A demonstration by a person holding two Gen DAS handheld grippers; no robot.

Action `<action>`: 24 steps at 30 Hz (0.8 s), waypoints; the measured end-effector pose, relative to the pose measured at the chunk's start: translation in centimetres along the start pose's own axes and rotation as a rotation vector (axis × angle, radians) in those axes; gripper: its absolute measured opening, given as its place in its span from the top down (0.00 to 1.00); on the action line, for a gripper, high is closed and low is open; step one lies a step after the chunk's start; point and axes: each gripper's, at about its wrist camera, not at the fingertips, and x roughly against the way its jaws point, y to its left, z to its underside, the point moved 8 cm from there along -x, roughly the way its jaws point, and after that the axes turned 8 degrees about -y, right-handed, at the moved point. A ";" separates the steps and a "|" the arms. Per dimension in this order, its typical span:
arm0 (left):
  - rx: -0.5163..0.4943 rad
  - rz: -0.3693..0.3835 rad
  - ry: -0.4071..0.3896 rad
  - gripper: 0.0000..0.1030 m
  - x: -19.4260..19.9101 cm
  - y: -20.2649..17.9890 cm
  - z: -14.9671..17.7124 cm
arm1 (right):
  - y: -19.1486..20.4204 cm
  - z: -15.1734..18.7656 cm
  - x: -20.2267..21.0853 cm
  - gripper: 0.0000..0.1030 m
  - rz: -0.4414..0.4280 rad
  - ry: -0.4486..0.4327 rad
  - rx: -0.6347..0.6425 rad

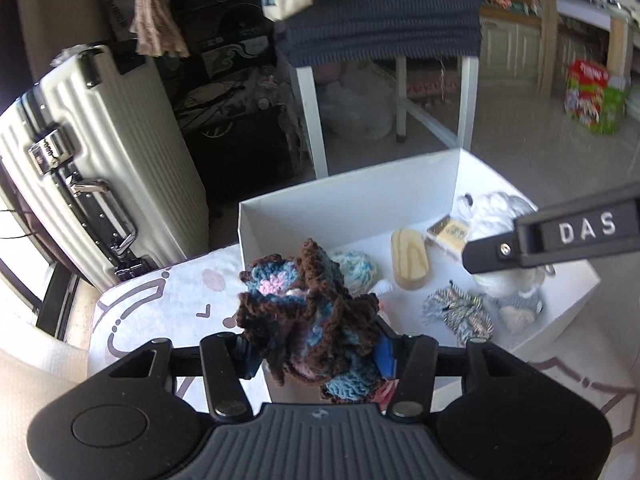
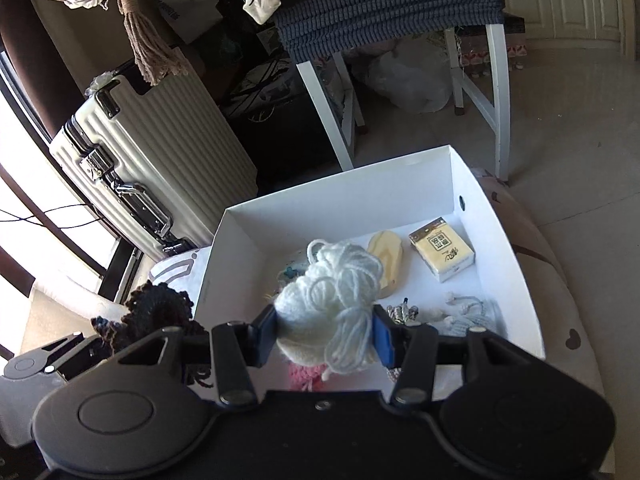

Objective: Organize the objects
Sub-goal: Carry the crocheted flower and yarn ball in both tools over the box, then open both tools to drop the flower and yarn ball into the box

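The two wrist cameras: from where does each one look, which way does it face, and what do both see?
Left wrist: sits behind the left gripper, faces forward and down at the white box; its fingers hold a brown crochet piece.
Right wrist: sits behind the right gripper, same facing; it holds a white yarn bundle.
Shared: box, wooden block, suitcase.

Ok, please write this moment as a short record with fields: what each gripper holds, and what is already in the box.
left gripper: shut on brown-blue crochet piece, above near left corner of box
right gripper: shut on white yarn, over box
box: white, open, on patterned cloth
in box: wooden block, tissue pack, striped cord
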 end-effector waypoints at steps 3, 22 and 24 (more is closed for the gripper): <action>-0.041 -0.005 0.032 0.48 -1.6 -0.2 0.6 | 0.1 0.4 -1.7 0.52 0.010 0.025 0.004; -0.177 -0.025 0.079 0.48 -6.0 -0.5 2.2 | -0.5 1.7 -8.2 0.51 0.032 0.112 0.007; -0.185 -0.025 0.079 0.48 -6.1 -0.6 2.3 | -0.5 1.7 -8.4 0.51 0.033 0.114 0.010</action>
